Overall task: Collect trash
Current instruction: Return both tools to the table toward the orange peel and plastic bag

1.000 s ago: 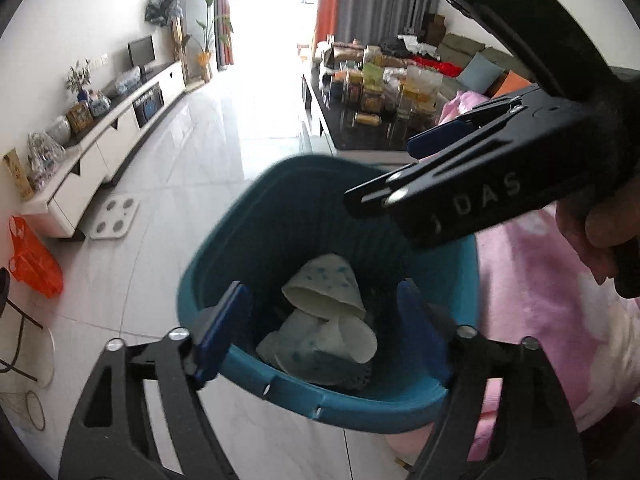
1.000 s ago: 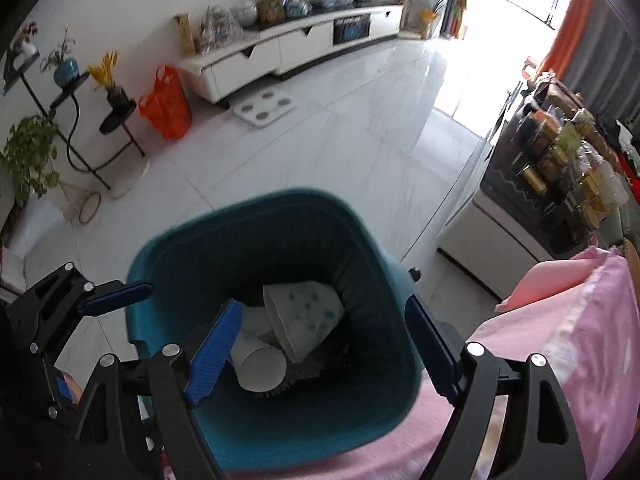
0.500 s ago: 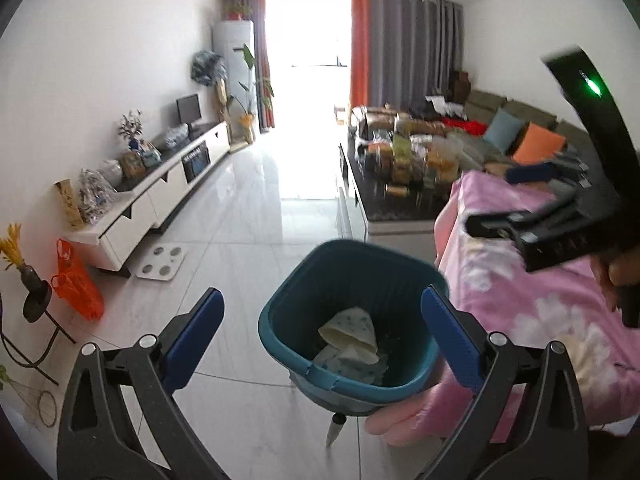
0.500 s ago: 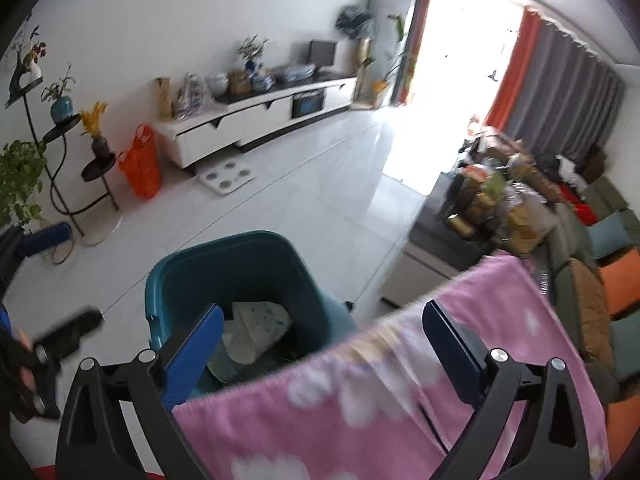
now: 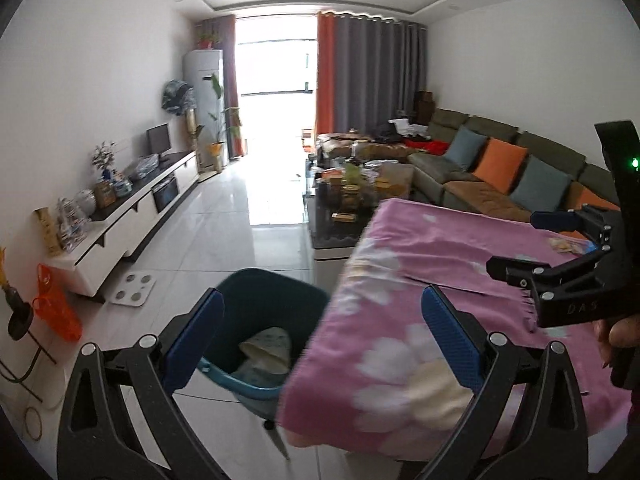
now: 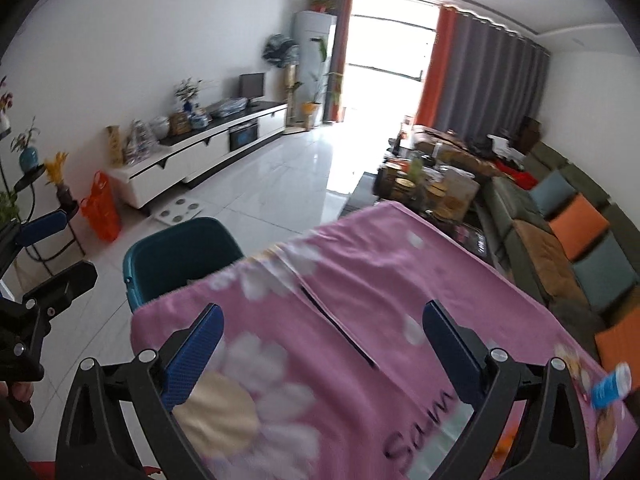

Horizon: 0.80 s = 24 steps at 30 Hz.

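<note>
A teal trash bin (image 5: 276, 300) stands on the floor beside the pink flowered table cloth (image 5: 440, 280); crumpled paper cups (image 5: 266, 350) lie inside it. The bin also shows in the right wrist view (image 6: 180, 256). My left gripper (image 5: 320, 340) is open and empty, above the bin's edge and the cloth corner. My right gripper (image 6: 320, 352) is open and empty over the pink cloth (image 6: 360, 300); it also shows at the right of the left wrist view (image 5: 560, 252). A small blue and white bottle (image 6: 610, 386) lies on the cloth at far right, blurred. A snack wrapper (image 5: 570, 245) lies near the right gripper.
A cluttered coffee table (image 5: 352, 196) stands behind the pink table, a sofa (image 5: 500, 176) with cushions at the right. A white TV cabinet (image 5: 132, 216), a bathroom scale (image 5: 132, 288) and an orange bag (image 5: 56, 312) are along the left wall. White tiled floor between.
Both grippers have lifted away from the bin and swung right toward the pink table. The bin, close under them a second ago, now sits lower left and smaller.
</note>
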Each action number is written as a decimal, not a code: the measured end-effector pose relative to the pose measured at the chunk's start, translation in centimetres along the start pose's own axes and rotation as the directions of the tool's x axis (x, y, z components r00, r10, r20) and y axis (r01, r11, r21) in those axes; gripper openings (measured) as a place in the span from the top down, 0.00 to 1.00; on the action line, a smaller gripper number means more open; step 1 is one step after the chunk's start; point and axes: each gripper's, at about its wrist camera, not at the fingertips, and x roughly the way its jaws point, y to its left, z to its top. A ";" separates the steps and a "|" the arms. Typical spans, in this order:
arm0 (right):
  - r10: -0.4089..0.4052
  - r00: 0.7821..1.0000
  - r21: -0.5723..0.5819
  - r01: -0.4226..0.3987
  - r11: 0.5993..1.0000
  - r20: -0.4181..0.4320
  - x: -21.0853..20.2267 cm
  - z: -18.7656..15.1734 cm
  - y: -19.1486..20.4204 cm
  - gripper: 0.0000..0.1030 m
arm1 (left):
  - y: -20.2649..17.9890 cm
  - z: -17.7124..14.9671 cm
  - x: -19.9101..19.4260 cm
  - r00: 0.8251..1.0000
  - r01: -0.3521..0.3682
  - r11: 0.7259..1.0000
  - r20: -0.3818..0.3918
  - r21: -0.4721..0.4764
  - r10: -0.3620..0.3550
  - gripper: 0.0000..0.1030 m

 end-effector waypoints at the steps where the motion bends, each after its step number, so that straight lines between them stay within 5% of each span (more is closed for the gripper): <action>1: -0.008 1.000 0.009 0.008 1.000 0.003 -0.3 -0.4 -0.4 0.07 | -0.6 0.0 -0.1 1.000 0.010 1.000 0.002 0.005 -0.010 0.06; 24: -0.196 0.981 0.231 0.193 0.954 -0.011 -6.6 -9.7 -7.8 0.07 | -9.2 -1.4 2.5 0.969 0.240 0.969 -0.071 0.059 -0.236 0.06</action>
